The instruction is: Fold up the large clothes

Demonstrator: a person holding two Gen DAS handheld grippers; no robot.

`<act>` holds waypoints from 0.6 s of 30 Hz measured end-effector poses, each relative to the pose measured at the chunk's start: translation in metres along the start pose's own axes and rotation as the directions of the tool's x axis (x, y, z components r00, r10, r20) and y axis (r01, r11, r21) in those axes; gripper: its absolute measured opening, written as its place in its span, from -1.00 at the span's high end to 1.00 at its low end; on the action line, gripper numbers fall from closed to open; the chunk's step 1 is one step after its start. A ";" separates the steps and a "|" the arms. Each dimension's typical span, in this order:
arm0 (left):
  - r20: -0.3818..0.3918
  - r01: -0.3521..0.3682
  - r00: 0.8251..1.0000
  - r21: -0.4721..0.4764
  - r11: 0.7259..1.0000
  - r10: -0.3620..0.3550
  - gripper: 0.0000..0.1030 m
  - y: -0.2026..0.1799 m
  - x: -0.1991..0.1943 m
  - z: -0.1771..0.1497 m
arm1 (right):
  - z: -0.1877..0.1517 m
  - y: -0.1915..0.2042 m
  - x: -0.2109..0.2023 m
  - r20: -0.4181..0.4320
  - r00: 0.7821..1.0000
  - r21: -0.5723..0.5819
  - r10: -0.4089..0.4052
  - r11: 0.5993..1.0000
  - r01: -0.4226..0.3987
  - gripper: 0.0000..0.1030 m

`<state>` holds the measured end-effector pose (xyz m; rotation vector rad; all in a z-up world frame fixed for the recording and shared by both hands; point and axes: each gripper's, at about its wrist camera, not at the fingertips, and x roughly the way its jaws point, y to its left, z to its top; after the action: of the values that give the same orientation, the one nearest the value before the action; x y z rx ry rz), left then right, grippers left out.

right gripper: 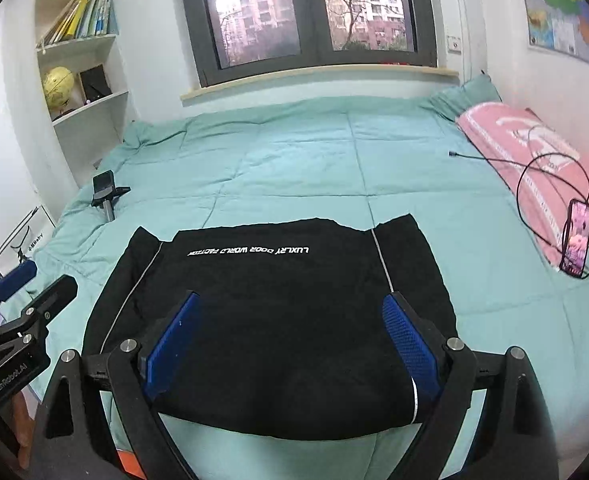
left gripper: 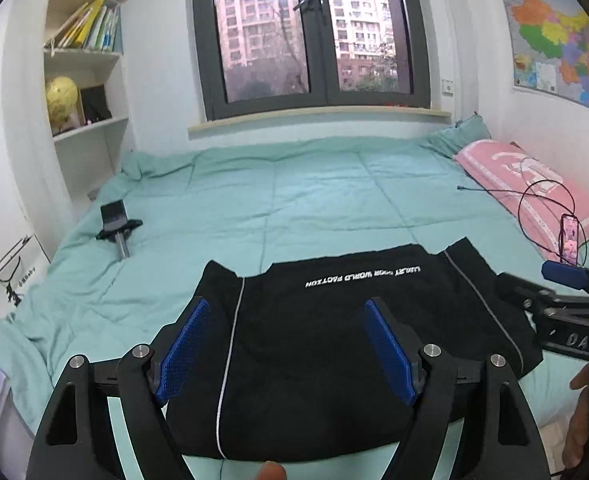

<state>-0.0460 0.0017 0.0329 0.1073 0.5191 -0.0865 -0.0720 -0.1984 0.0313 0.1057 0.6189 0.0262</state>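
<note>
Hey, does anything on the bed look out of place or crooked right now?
The black garment lies flat and fairly square. Only strays: a phone holder at the left edge, and a phone with its looped cable on the pink pillow.

Left wrist view: from above the near edge of the bed (left gripper: 294, 192), looking forward and slightly down over the black garment (left gripper: 334, 340) toward the window (left gripper: 314, 32); the right gripper (left gripper: 566, 300) enters beside the garment's right edge. Right wrist view: alongside, same heading, close above the garment (right gripper: 274, 312); the left gripper (right gripper: 26, 296) enters at its left. Both views share the garment, bed, window (right gripper: 310, 8), bookshelf (left gripper: 82, 60) and pink pillow (left gripper: 534, 188).
</note>
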 end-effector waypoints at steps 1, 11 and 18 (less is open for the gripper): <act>0.010 0.002 1.000 0.002 1.000 -0.002 -0.56 -0.001 -0.002 0.000 | 0.000 0.001 0.000 0.004 1.000 -0.007 -0.008 1.000 0.008 -0.82; -0.011 -0.016 1.000 0.002 1.000 0.016 -0.56 -0.001 0.005 -0.006 | -0.009 -0.002 0.026 -0.064 0.998 0.005 0.004 1.000 -0.004 -0.82; -0.050 -0.027 0.998 -0.003 1.000 0.027 -0.56 -0.002 0.018 -0.012 | -0.013 0.007 0.039 -0.095 0.995 -0.026 0.008 1.000 -0.011 -0.82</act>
<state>-0.0365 0.0005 0.0140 0.1132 0.5680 -0.0564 -0.0479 -0.1879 -0.0008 0.0819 0.7124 0.0486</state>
